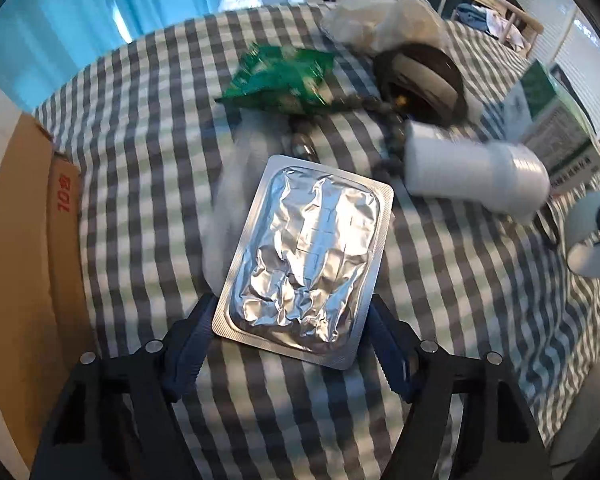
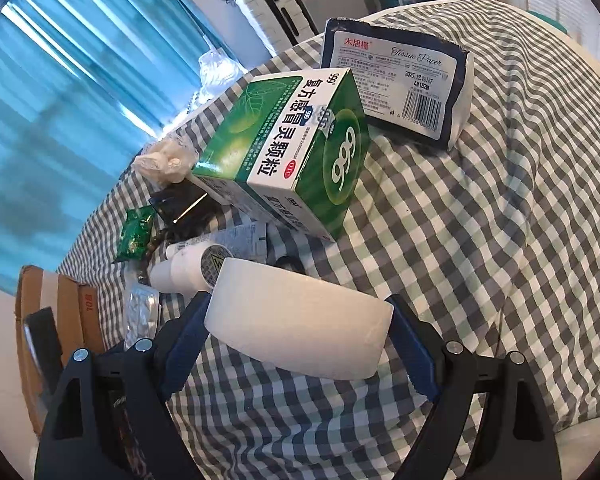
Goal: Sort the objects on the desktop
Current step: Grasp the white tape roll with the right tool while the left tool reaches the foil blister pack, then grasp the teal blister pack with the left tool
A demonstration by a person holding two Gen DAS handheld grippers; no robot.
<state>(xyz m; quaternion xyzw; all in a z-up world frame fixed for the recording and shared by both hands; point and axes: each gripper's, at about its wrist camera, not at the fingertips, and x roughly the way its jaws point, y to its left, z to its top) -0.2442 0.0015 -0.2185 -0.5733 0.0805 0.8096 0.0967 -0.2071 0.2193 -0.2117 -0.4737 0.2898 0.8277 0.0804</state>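
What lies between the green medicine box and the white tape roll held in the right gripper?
In the right wrist view, a small white bottle on its side and a crumpled printed sachet lie between the green medicine box and the white tape roll.

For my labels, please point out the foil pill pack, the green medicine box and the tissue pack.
foil pill pack (image 1: 306,256), left wrist view, crinkled foil centre.
green medicine box (image 2: 296,148), right wrist view, printed top face.
tissue pack (image 2: 396,80), right wrist view, white label.
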